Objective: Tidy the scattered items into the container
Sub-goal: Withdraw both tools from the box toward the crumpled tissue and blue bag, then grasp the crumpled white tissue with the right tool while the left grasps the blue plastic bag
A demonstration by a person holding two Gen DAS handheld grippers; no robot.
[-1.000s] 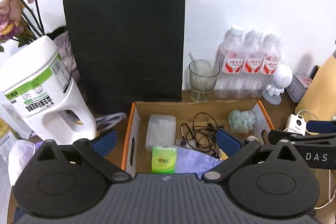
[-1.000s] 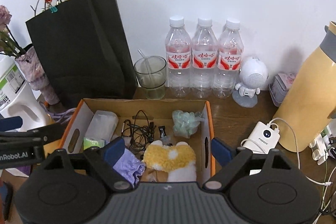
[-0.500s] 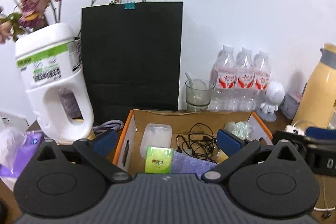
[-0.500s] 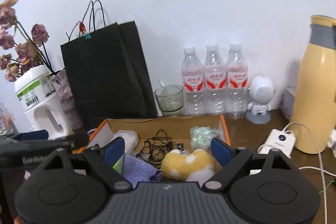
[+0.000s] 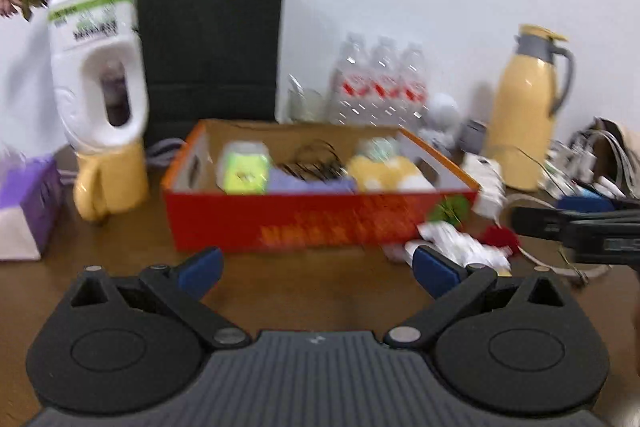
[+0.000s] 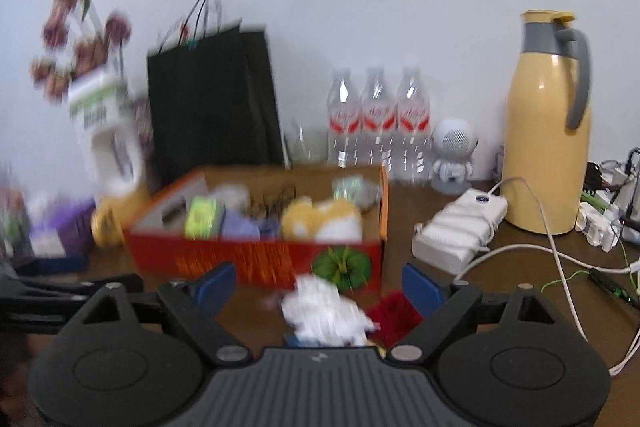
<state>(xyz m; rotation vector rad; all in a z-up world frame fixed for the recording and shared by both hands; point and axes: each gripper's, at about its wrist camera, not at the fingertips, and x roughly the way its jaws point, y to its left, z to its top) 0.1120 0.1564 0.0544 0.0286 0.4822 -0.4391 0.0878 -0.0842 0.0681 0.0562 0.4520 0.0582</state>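
Observation:
The red cardboard box (image 5: 320, 223) (image 6: 248, 259) stands mid-table and holds a yellow plush (image 6: 320, 219), a green pack (image 5: 242, 173), a purple cloth and a black cable. In front of its right corner lie a crumpled white paper (image 6: 324, 311) (image 5: 460, 247) and a red fuzzy item (image 6: 394, 313). My right gripper (image 6: 318, 285) hovers over the paper. Its jaws are wide and closing, the paper lies between them, and the pads do not touch it. My left gripper (image 5: 318, 267) is open over bare table before the box, with nothing in it.
A yellow thermos (image 6: 548, 131), a white power bank (image 6: 460, 231) and loose cables crowd the right. Water bottles (image 6: 378, 123), a black paper bag (image 5: 212, 43) and a white jug (image 5: 98, 67) stand behind the box. A purple tissue box (image 5: 24, 203) sits left.
Both grippers have drawn back from above the box and sunk toward the table. The box's red front wall, the white paper and the red item have come into view.

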